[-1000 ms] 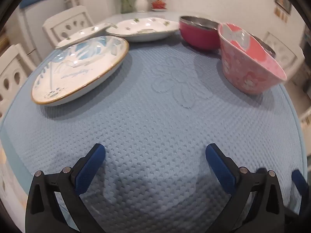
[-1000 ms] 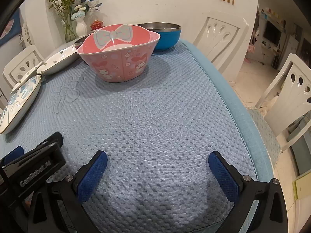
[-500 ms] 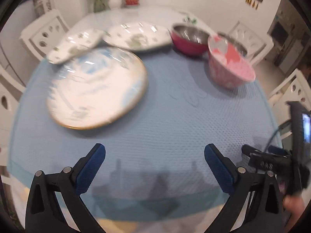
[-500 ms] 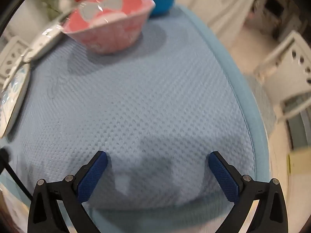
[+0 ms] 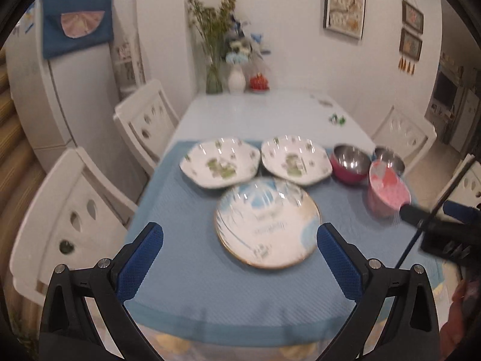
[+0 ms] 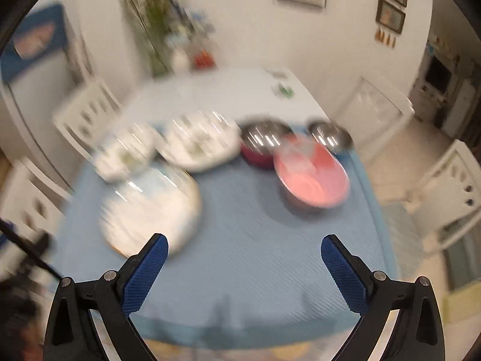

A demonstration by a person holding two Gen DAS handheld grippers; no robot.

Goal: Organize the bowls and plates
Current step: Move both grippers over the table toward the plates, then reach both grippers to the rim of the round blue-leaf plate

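The round white plate with a gold rim and blue pattern point(image 5: 267, 224) lies flat on the blue waffle-weave mat point(image 5: 186, 258), nearest the table's front edge. Being round, it has no long axis; a line of script crosses its face, too blurred to read. Behind that plate, side by side and almost touching, sit two white angular-edged dishes with green floral print, one to the back left point(image 5: 221, 162) and one to the back right point(image 5: 296, 160). Right of the gold-rimmed plate stands a pink melamine bowl point(image 5: 387, 192), upright, with a magenta steel-lined bowl point(image 5: 350, 164) and another steel-lined bowl point(image 5: 389, 155) just behind it.

The left gripper point(image 5: 239, 266) hangs above the mat's near edge with its blue-padded fingers spread wide, holding nothing. The right gripper point(image 6: 243, 269) is likewise spread wide and empty, well short of the pink bowl; its view is smeared.

White chairs point(image 5: 72, 210) flank the table, and vases of flowers point(image 5: 236, 60) stand at its far end.
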